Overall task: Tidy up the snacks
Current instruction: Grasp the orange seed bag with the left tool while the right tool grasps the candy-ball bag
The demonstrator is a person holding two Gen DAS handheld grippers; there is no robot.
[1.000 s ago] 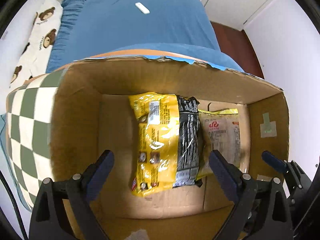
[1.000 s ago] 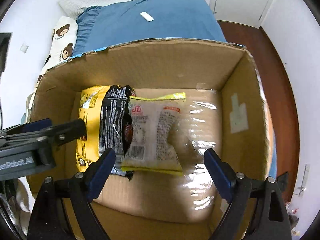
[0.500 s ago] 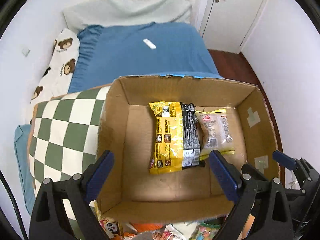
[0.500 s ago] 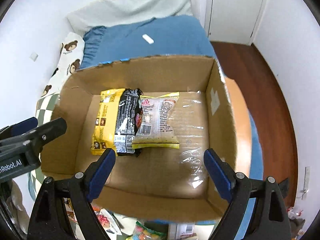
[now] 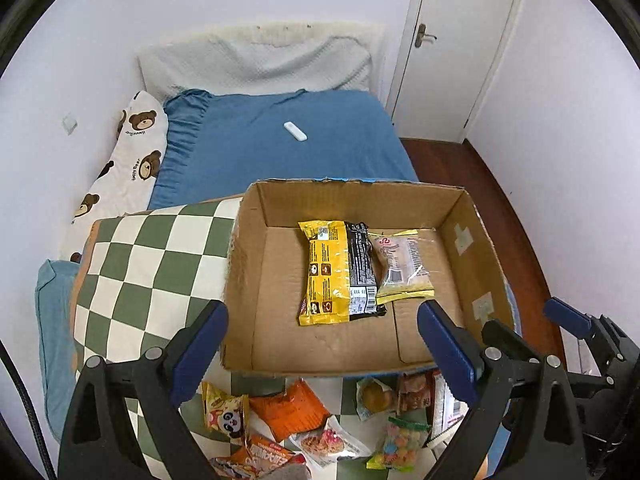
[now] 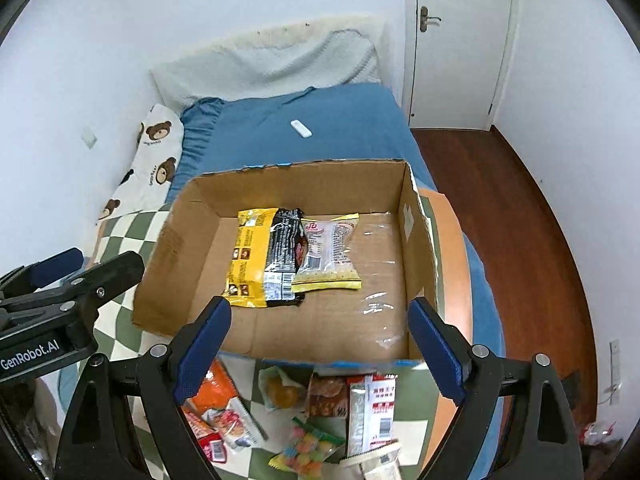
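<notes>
An open cardboard box (image 5: 244,280) (image 6: 176,240) sits on a green-checked cloth. Inside lie a yellow snack pack (image 5: 326,272) (image 6: 246,256), a black pack (image 5: 360,268) (image 6: 282,256) and a clear pale pack (image 5: 404,268) (image 6: 328,256), side by side. Several loose snacks (image 5: 288,408) (image 6: 304,412) lie on the cloth in front of the box. My left gripper (image 5: 322,350) is open and empty above the box's near wall. My right gripper (image 6: 318,346) is open and empty, likewise above the near wall.
A blue bed (image 5: 288,148) with a white remote (image 5: 295,132) lies beyond the box. A bear-print pillow (image 5: 124,164) is at the left. A white door (image 5: 452,40) and wooden floor (image 6: 520,220) are at the right.
Both grippers have pulled up and back from inside the box. The whole box and the loose snacks in front of it have come into view.
</notes>
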